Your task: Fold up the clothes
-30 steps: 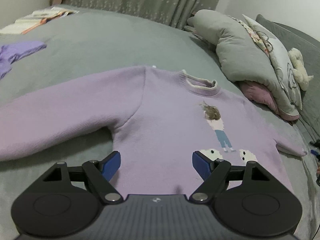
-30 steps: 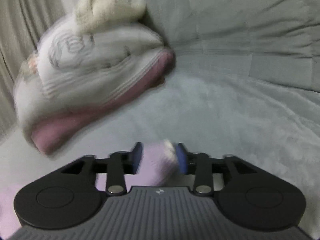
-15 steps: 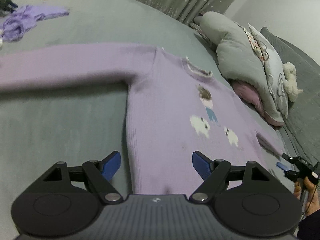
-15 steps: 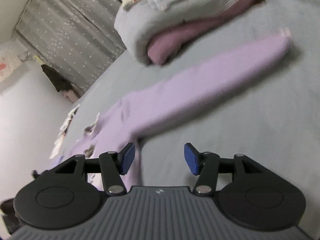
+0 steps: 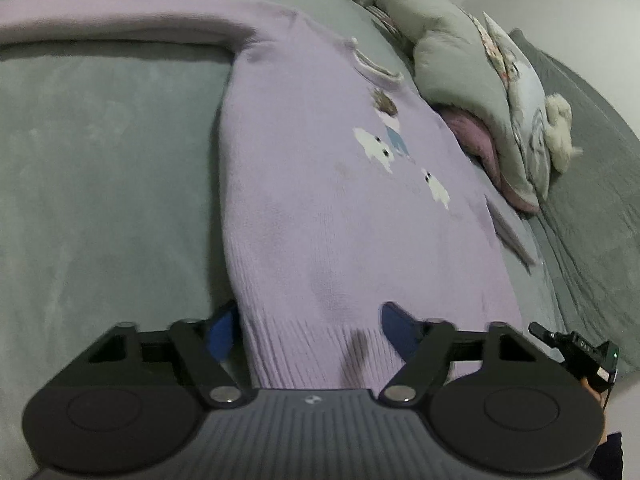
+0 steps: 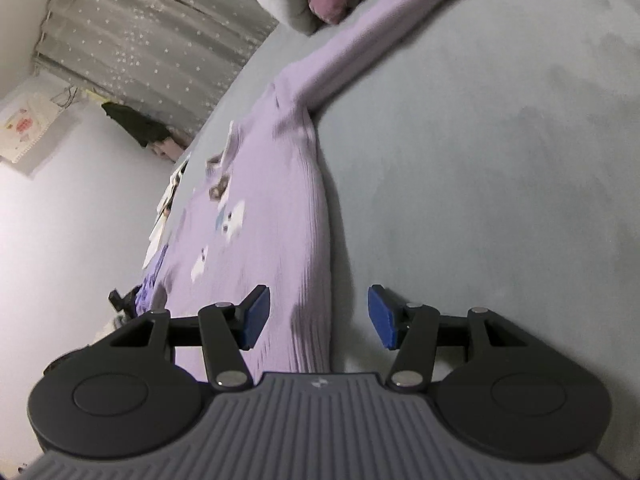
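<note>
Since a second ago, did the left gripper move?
Yes. The left gripper came toward the purple sweater's hem and now straddles it, jaws closing; the pillows look farther off.

One lilac sweater (image 5: 320, 184), two tongs, one stuffed toy (image 5: 560, 128).

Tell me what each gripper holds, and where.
Nothing yet. Left gripper is closing around the sweater hem's corner; right gripper straddles the opposite hem corner, open.

The left wrist view looks forward and downward from low over the ribbed hem of the lilac knitted sweater (image 5: 320, 208), along its body toward the heaped grey bedding (image 5: 476, 80). The right wrist view, rolled sideways, sits close at the hem's other corner, facing the starry grey curtain (image 6: 160, 28). Both share the sweater (image 6: 276, 216) and the grey bedspread (image 6: 500, 160).
</note>
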A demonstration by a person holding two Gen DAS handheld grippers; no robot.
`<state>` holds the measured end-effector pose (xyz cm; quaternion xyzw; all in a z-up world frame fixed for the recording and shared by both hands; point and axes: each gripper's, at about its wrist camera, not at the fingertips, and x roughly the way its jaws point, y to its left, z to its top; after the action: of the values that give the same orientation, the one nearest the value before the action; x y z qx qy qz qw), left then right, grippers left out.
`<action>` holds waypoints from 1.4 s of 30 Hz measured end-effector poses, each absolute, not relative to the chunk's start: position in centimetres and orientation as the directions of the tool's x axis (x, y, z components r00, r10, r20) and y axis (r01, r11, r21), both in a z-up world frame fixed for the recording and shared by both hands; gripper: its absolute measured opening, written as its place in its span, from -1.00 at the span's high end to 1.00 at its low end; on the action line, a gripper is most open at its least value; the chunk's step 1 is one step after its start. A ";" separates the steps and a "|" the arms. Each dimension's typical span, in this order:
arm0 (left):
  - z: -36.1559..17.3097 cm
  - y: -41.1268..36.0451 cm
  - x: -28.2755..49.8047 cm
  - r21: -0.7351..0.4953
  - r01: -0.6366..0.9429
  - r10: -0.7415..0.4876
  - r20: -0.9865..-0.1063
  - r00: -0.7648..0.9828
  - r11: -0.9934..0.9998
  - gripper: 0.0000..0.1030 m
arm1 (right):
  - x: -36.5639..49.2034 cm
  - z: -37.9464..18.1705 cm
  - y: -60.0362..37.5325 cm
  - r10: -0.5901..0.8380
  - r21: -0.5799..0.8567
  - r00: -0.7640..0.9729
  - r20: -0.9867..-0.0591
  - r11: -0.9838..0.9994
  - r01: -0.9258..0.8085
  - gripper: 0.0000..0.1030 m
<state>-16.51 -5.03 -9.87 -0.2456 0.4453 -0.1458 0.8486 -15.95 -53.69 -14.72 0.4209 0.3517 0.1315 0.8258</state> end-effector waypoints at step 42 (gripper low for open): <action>-1.9 -10.3 -13.7 -0.140 0.080 -0.149 -0.609 0.779 0.987 0.27 | -8.8 -5.1 -46.9 0.375 0.356 0.770 -0.516 0.912 -0.205 0.29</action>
<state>-13.69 -10.34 -1.88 -0.0530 0.3267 -0.0606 0.9417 -8.77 -46.89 -5.09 0.1410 0.3012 0.1559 0.9301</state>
